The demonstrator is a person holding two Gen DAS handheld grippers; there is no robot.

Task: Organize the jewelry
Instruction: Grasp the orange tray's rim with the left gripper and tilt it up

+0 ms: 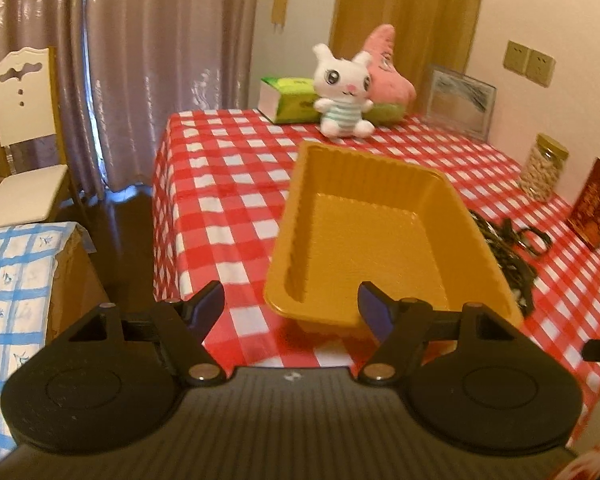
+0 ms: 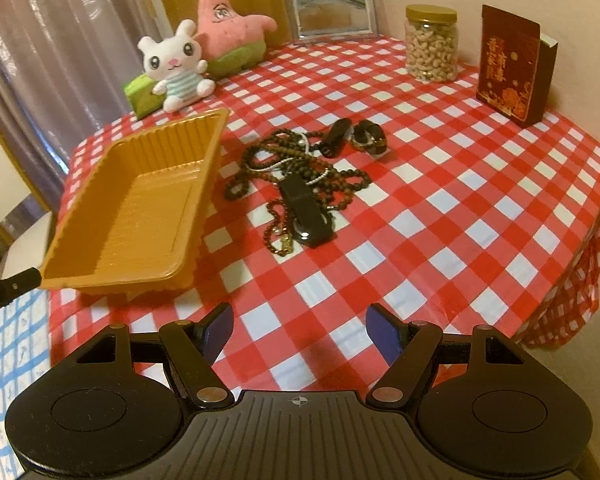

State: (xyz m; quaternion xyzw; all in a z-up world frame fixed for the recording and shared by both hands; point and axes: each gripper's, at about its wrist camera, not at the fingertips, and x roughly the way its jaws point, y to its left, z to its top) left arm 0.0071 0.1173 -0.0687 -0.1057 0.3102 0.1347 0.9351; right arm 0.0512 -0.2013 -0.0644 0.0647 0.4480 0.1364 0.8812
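Both grippers hover with jaws spread and nothing held — the left gripper (image 1: 291, 308) just short of the gold tray (image 1: 452, 204), the right gripper (image 2: 300, 330) over red-checked tablecloth (image 2: 440, 216). Ahead of it lies tangled bead jewelry (image 2: 296, 172), apparently with dark clips, right of the tray.

The right gripper (image 2: 300, 332) hangs over the checked tablecloth (image 2: 440, 208) with its jaws apart and nothing between them. Ahead lies a tangle of bead necklaces (image 2: 260, 160) with a black clip (image 2: 306, 210) on top, a second clip (image 2: 334, 136) and a ring (image 2: 370, 138) just beyond, and an empty gold tray (image 2: 80, 264) tilted to the left. At the back stand a bunny (image 2: 174, 68), a pink star plush (image 2: 230, 26), a frame (image 2: 330, 10), a nut jar (image 2: 431, 44) and a red box (image 2: 510, 66).
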